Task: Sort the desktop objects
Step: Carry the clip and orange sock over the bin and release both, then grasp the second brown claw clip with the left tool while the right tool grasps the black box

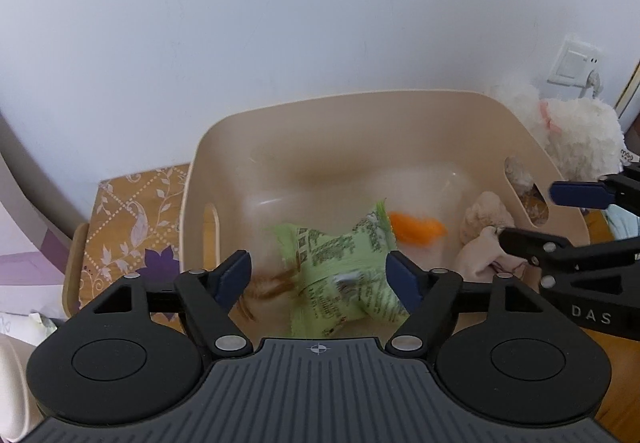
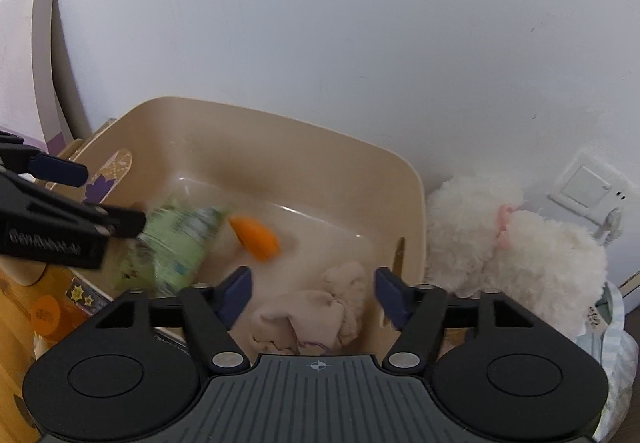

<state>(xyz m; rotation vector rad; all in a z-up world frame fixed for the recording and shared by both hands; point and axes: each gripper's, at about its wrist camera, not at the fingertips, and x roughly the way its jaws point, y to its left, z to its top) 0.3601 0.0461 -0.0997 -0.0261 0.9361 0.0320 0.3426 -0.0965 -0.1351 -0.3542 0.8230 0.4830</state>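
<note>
A beige plastic bin [image 1: 280, 115] stands against the wall; it also shows in the right wrist view [image 2: 280, 135]. My left gripper [image 1: 320, 279] is open above the bin. A green printed snack packet [image 1: 344, 267] is blurred between and below its fingers, over the bin; it shows at the left of the right wrist view [image 2: 176, 243]. An orange piece [image 1: 416, 227] lies on the bin floor [image 2: 256, 237]. A beige plush cloth [image 2: 316, 315] lies in the bin's right part. My right gripper [image 2: 314, 293] is open above it, empty.
A white fluffy plush toy [image 2: 516, 243] sits right of the bin, by a wall socket [image 2: 584, 187]. A patterned brown table surface [image 1: 132, 223] lies left of the bin. A striped bag [image 2: 612, 355] is at the far right.
</note>
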